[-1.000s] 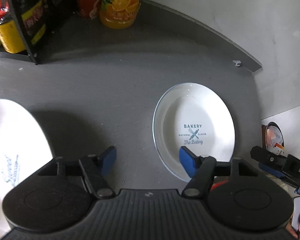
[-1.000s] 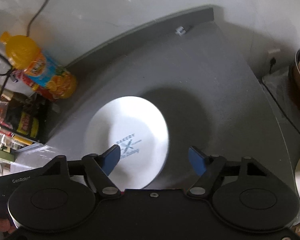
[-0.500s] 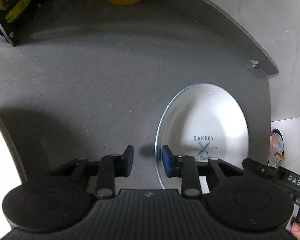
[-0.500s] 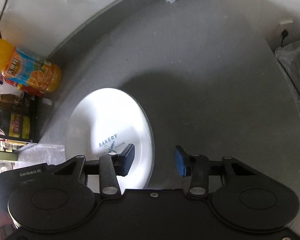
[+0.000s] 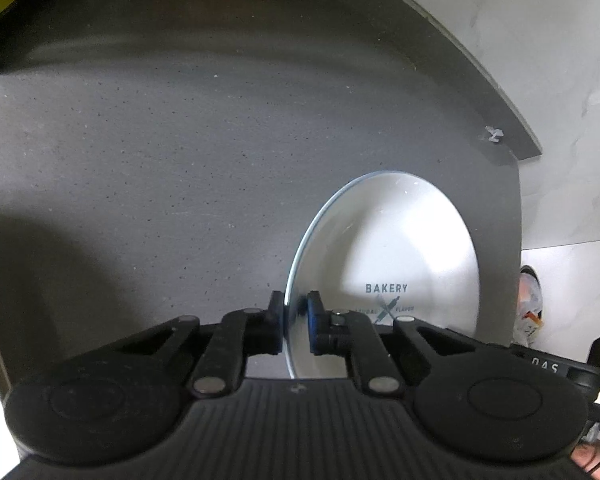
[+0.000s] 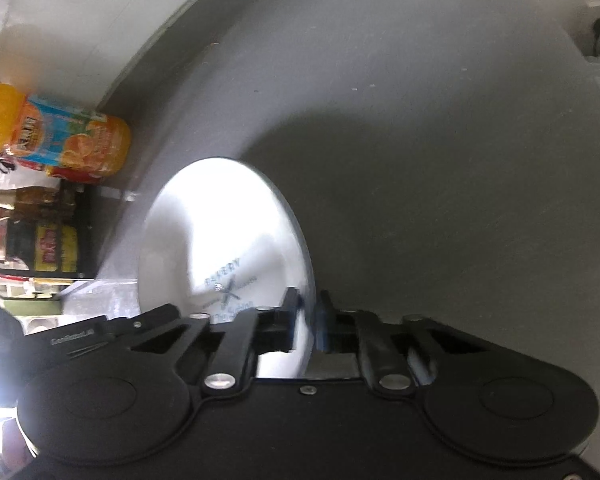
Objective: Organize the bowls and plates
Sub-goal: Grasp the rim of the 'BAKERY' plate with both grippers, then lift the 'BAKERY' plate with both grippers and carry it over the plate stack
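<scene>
1. The left claw (image 5: pixel 295 309) is clamped on the left rim of the white plate (image 5: pixel 396 248), blue pads either side of the edge.
2. The plate, printed "BAKERY", sits over the grey worktop (image 5: pixel 172 168) between both claws.
3. The right claw (image 6: pixel 308 312) pinches the plate's right rim.
4. An orange juice bottle (image 6: pixel 60 140) stands well apart by the wall.

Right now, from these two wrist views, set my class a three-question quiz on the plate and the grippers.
1. True or false: the left gripper is closed on the rim of the BAKERY plate.
2. What does the right gripper grip?
A a bowl
B the same plate's rim
C the orange juice bottle
3. Fill in: the plate sits on a grey ____.

Key: 1 true; 2 B; 3 countertop.
</scene>
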Motion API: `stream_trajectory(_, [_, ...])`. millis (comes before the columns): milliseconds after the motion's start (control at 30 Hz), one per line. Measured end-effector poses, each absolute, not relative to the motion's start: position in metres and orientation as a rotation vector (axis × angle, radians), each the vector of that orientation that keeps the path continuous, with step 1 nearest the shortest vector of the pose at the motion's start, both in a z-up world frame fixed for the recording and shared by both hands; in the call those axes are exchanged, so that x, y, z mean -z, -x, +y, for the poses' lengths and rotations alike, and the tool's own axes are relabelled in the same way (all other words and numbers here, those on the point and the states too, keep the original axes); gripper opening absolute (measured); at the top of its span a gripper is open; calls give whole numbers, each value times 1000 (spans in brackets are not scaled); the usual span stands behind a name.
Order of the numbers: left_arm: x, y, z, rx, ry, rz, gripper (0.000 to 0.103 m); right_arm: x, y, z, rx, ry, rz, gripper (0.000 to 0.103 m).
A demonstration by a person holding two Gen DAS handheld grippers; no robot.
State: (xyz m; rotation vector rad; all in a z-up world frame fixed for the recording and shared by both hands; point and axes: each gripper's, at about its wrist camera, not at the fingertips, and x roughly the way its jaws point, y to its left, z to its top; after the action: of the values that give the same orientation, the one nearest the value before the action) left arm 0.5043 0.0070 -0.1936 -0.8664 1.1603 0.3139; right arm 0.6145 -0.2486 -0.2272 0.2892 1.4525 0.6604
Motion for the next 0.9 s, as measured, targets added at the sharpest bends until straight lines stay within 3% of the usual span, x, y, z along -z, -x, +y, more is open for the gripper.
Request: stream_trajectory(900, [137, -480, 20, -273, 851, 1018, 7, 152, -586, -241, -787, -117, 1173, 9])
